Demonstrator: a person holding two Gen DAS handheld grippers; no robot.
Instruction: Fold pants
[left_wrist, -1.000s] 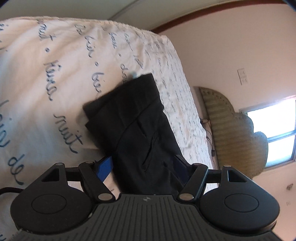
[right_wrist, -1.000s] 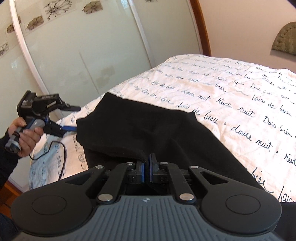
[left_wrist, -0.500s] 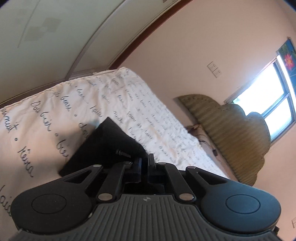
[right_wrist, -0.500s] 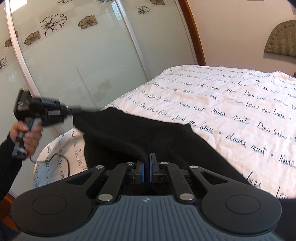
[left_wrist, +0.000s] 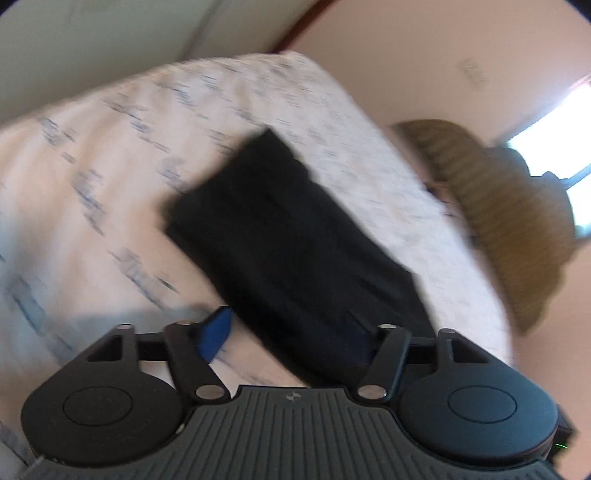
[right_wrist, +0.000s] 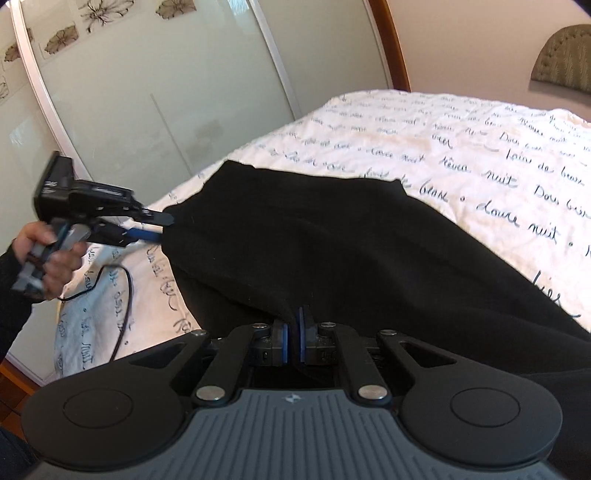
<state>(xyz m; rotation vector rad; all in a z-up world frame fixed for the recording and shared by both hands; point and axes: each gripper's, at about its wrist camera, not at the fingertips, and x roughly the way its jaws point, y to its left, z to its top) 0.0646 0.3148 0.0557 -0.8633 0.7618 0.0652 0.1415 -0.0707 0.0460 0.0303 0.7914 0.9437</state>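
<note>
The pants (right_wrist: 332, 240) are matt black cloth, soft and creased. The bed (right_wrist: 461, 155) wears white cotton-like cloth printed with script. The wardrobe door (right_wrist: 166, 92) is smooth frosted glass. The headboard (left_wrist: 509, 221) looks ribbed fabric.

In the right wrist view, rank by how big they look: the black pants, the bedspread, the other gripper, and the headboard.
Largest to smallest as they appear:
1. black pants
2. bedspread, close to the pants in area, so that order is unsure
3. left gripper
4. headboard, cut off at the frame edge and farther away, so its true size is unclear
</note>
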